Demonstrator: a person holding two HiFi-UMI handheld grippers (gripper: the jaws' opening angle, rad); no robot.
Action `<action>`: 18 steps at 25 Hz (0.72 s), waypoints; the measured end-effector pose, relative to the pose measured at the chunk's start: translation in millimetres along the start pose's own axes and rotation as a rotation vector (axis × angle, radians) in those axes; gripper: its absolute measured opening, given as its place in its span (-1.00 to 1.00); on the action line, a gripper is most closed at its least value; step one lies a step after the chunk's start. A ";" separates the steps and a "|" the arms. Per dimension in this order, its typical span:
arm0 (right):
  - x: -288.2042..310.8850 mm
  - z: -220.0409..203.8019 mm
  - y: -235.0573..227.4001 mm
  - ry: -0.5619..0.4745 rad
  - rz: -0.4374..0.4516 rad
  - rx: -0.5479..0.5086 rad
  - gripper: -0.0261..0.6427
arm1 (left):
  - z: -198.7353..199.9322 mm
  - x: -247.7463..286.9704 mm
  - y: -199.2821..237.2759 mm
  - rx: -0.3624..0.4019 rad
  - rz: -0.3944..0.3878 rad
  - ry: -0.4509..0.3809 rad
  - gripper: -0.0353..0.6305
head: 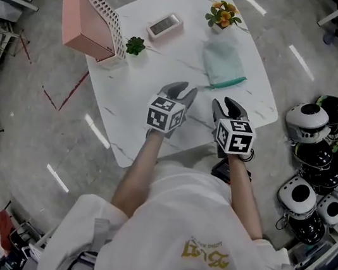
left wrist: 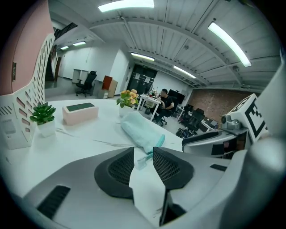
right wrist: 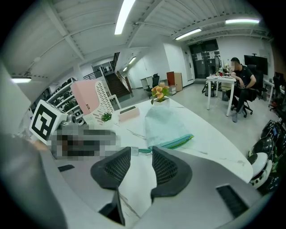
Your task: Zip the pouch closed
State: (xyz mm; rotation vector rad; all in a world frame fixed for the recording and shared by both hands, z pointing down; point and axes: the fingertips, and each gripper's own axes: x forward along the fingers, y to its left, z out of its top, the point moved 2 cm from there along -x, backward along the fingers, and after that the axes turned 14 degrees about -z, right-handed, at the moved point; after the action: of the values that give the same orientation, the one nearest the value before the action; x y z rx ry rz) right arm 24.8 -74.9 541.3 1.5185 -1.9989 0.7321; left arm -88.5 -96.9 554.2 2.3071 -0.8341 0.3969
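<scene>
A mint-green pouch lies flat on the white table, its teal zipper edge facing me and a zipper pull tab sticking out to the left. My left gripper hovers over the table short of the pouch, jaws open with nothing between them. My right gripper is beside it, also open and empty, a little nearer the pouch's front edge. In the left gripper view the pouch lies straight ahead beyond the left gripper. In the right gripper view the pouch lies just past the right gripper.
A pink file holder stands at the table's far left, with a small potted plant and a pink box next to it. A flower pot is behind the pouch. Several helmets lie on the floor at the right.
</scene>
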 end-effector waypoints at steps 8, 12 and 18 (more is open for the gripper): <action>36.7 -1.6 -1.3 0.063 0.026 -0.014 -0.45 | -4.7 21.7 17.2 -0.008 -0.014 0.060 -0.45; 50.0 -3.4 -2.8 0.085 0.036 -0.024 -0.46 | -7.3 33.7 22.4 0.002 -0.027 0.089 -0.45; 65.4 -14.3 0.9 0.132 0.059 -0.043 -0.50 | -17.3 48.8 26.1 0.021 -0.044 0.148 -0.45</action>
State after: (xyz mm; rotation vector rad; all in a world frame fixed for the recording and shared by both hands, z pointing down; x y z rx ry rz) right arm 9.6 -109.8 596.5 1.3563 -1.9553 0.7874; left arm -70.0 -123.4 602.4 2.2797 -0.7089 0.5521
